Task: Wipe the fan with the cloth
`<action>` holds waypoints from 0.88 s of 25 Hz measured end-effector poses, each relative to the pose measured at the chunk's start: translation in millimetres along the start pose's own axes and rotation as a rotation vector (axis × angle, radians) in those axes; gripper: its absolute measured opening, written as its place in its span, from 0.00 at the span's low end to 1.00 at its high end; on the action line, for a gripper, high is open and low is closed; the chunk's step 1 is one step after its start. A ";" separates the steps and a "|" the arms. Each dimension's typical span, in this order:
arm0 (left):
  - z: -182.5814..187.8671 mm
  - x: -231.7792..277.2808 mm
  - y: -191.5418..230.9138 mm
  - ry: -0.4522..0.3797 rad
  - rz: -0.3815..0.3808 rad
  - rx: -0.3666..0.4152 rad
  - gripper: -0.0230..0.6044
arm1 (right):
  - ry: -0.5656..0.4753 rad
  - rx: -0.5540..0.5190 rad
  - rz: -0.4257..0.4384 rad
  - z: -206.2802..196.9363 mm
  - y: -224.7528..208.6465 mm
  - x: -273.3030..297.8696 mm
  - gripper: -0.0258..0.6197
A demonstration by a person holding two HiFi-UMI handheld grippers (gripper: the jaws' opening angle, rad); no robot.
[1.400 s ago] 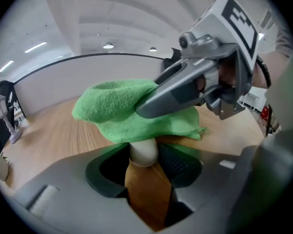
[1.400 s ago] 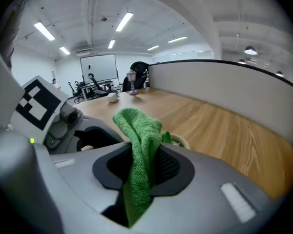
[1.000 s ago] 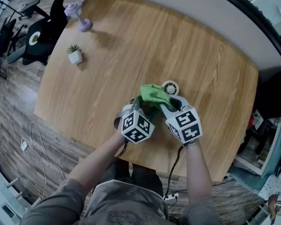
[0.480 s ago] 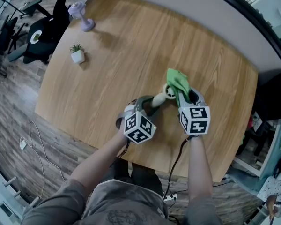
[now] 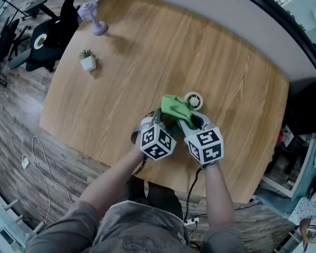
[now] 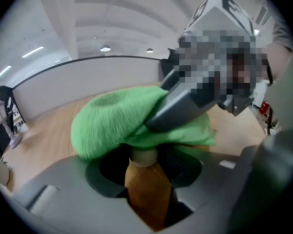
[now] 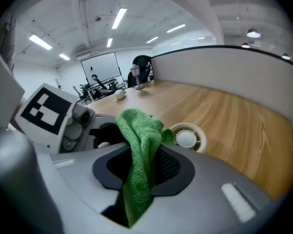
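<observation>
Two grips hold: left gripper (image 6: 144, 165) jaws clamp the handle of the handheld fan (image 5: 193, 99); right gripper (image 7: 141, 172) jaws pinch the green cloth (image 5: 175, 107), just swept back off the fan head to just ahead of the left jaws (mid-wipe, probably)

The cloth (image 5: 175, 107) covers most of the fan (image 5: 193, 100) in the head view, so only its round head shows. In the left gripper view just a stub of its handle (image 6: 144, 156) peeks out beneath the cloth. The lilac thing (image 5: 98, 28) at the desk's (image 5: 163, 51) far corner is too small to tell.
</observation>
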State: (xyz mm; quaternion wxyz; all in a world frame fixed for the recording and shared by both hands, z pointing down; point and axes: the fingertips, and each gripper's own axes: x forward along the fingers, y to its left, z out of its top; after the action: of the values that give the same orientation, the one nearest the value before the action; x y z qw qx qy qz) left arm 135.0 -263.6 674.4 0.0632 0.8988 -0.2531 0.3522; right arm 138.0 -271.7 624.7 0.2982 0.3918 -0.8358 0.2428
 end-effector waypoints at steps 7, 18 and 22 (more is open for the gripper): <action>-1.0 0.3 -4.1 -0.002 -0.019 0.025 0.34 | 0.066 -0.056 0.022 -7.5 4.9 0.4 0.19; -2.0 0.1 -6.6 -0.004 -0.042 0.023 0.34 | 0.006 0.074 -0.289 7.1 -82.0 -30.4 0.19; 1.0 -2.7 -5.1 -0.030 -0.060 -0.030 0.34 | -0.046 0.137 -0.357 14.6 -95.9 -56.0 0.19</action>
State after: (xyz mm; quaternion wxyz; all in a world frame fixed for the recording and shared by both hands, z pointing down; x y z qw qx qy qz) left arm 136.4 -258.4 672.2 0.0833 0.9101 -0.2323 0.3328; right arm 239.1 -307.6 592.4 0.2903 0.5588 -0.7410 0.2332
